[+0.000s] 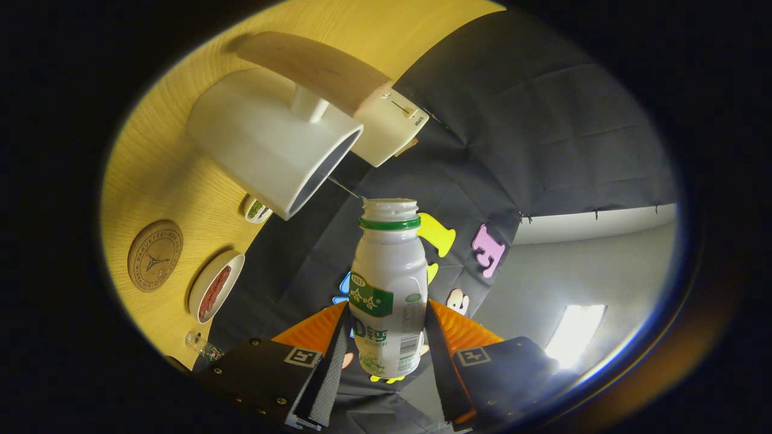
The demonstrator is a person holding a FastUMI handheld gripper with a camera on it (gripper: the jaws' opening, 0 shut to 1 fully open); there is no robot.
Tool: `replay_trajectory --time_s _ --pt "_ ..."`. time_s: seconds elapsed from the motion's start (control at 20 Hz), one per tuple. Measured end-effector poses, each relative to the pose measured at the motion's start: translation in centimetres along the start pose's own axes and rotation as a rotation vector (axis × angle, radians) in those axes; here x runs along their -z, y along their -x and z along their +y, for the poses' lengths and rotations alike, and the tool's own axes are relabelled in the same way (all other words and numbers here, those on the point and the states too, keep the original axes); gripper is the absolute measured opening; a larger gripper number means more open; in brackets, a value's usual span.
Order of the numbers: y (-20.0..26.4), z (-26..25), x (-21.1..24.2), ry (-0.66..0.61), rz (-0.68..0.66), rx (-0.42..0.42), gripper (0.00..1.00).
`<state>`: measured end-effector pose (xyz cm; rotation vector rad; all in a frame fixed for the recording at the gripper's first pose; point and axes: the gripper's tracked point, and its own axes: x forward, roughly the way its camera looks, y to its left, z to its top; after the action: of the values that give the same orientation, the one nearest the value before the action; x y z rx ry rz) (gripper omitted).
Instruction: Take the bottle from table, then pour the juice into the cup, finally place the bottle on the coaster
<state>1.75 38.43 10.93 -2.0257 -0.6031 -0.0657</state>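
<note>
A white plastic bottle (388, 289) with a green neck ring and a green label sits between my two fingers, and my gripper (386, 337) is shut on its lower body. The bottle has no cap and its open mouth points toward the white cup (265, 141), just short of the cup's rim. My view is rolled, so the yellow wooden table (151, 181) stands on its side. The cup has a wooden handle (313, 66). A round brown coaster (155, 255) lies on the table, beyond the cup and off to one side of my fingers.
A small white dish with red contents (215, 293) lies next to the coaster. A smaller dish with green bits (256, 210) sits by the cup's rim. A white box (389, 129) stands behind the cup at the table's edge. A small clear object (202, 345) rests near my finger.
</note>
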Motion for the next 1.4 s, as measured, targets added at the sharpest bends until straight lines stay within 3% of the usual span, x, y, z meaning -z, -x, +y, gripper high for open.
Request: replay_trajectory --time_s 0.9,1.05,1.2,1.4 --pt "0.5 1.3 -0.3 0.03 -0.016 -0.029 0.67" --pt "0.4 2.1 0.0 -0.037 -0.003 -0.07 0.67" --pt "0.5 3.9 0.8 -0.193 0.031 -0.152 0.67" --pt "0.8 3.9 1.9 -0.35 0.07 -0.196 0.67"
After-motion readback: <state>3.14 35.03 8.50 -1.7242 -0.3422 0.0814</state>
